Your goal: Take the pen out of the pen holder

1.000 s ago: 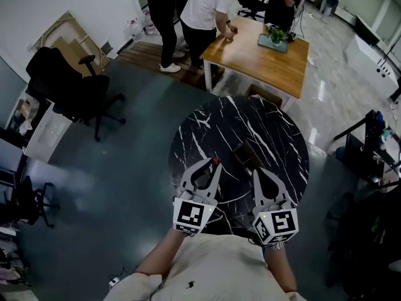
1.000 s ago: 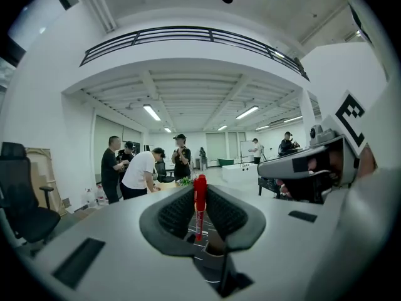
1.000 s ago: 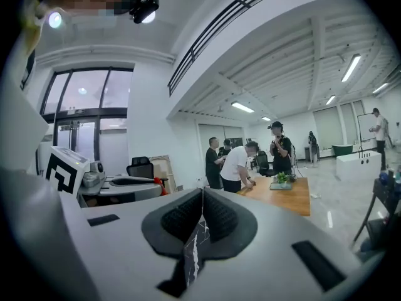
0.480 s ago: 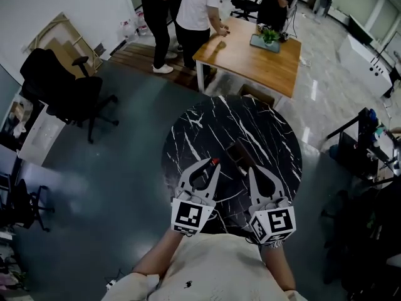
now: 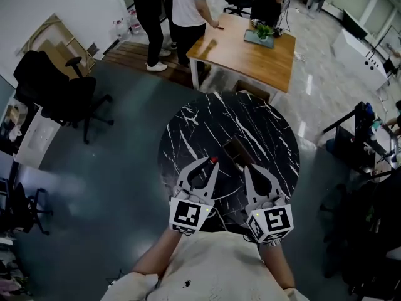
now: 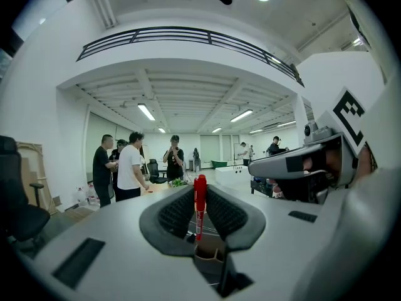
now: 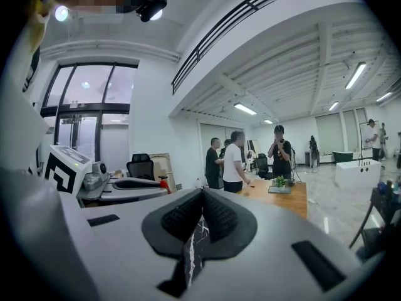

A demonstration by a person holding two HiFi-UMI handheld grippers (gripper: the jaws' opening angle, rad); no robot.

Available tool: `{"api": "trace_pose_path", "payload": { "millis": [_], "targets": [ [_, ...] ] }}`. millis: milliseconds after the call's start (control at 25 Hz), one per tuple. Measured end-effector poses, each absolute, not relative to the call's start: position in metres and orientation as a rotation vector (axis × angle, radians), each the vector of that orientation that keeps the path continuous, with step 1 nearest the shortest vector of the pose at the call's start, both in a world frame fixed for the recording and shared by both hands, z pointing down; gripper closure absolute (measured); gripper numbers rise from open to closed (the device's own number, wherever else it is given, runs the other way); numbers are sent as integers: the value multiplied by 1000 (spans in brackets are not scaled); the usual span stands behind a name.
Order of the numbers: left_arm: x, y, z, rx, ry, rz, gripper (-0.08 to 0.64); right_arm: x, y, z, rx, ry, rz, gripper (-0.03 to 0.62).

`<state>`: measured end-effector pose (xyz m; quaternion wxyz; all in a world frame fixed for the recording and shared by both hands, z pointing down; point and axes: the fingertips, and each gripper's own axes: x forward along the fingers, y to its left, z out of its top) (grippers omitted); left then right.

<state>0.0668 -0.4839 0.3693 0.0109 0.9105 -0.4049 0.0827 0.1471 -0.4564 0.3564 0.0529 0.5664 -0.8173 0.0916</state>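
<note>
A red pen (image 6: 200,199) stands upright between the jaws of my left gripper (image 6: 199,192), which is shut on it. In the head view its red cap (image 5: 214,160) shows at the left gripper (image 5: 212,162) tips, above the near part of the round black marble table (image 5: 194,127). The dark brown pen holder (image 5: 237,150) stands on the table just right of and beyond those tips. My right gripper (image 5: 245,168) is beside the holder's near end, its jaws shut with nothing in them (image 7: 202,196). The pen's lower end is hidden by the left jaws.
A wooden table (image 5: 250,52) with a potted plant (image 5: 262,34) stands beyond the marble table, with several people (image 5: 188,11) around it. A black office chair (image 5: 59,89) is at the left. Dark equipment (image 5: 366,140) crowds the right side.
The head view has shifted slightly, so the table sits a little higher in the picture. Both grippers keep nearly the same places, and the left one still grips the red pen.
</note>
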Motion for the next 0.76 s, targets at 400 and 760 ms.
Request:
{"api": "trace_pose_path", "payload": {
  "millis": [400,760],
  "targets": [
    [67,-481,375,2836,-1251,269,494,150,-456,361,1737,-2475,293,574],
    [71,-482,379,2840,-1236,278,492,156,-455,366,1761,-2454,314,574]
  ]
}}
